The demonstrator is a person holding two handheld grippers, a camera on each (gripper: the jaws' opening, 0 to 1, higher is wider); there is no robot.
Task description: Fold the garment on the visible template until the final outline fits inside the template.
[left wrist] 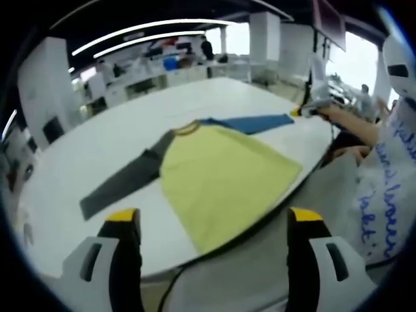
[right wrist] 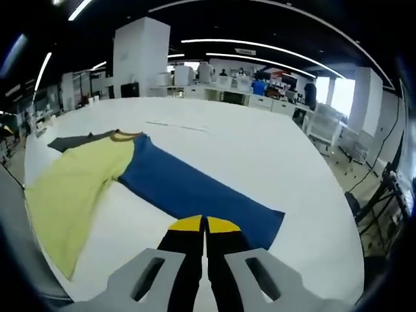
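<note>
Yellow cloth makes up the body of the one garment [left wrist: 224, 179], a long-sleeved shirt lying flat on a wide white table [left wrist: 97, 146], with one grey sleeve [left wrist: 123, 182] stretched out to one side and one blue sleeve [left wrist: 250, 123] to the other. In the left gripper view the left hand-held gripper [left wrist: 214, 224] hangs off the table's near edge with its two yellow-tipped jaws spread wide apart and holding nothing; the shirt's hem lies just ahead of it, and one corner of the yellow body reaches the table's rim. At the far right of that view the right hand-held gripper [left wrist: 305, 110] sits at the cuff end of the blue sleeve, held by a person's arm [left wrist: 351, 123] in a white sleeve. In the right gripper view the right hand-held gripper [right wrist: 205, 224] has its jaws pressed together with no gap, its tips at the near edge of the blue sleeve [right wrist: 195, 192] close to the cuff; whether cloth is pinched between them cannot be told. From there the blue sleeve runs away to the collar, with the yellow body [right wrist: 71, 192] spreading to the left toward the table's edge. Beyond the shirt the table [right wrist: 273, 156] is broad and bare, giving ample room on the far side. Desks and white pillars stand in the background.
</note>
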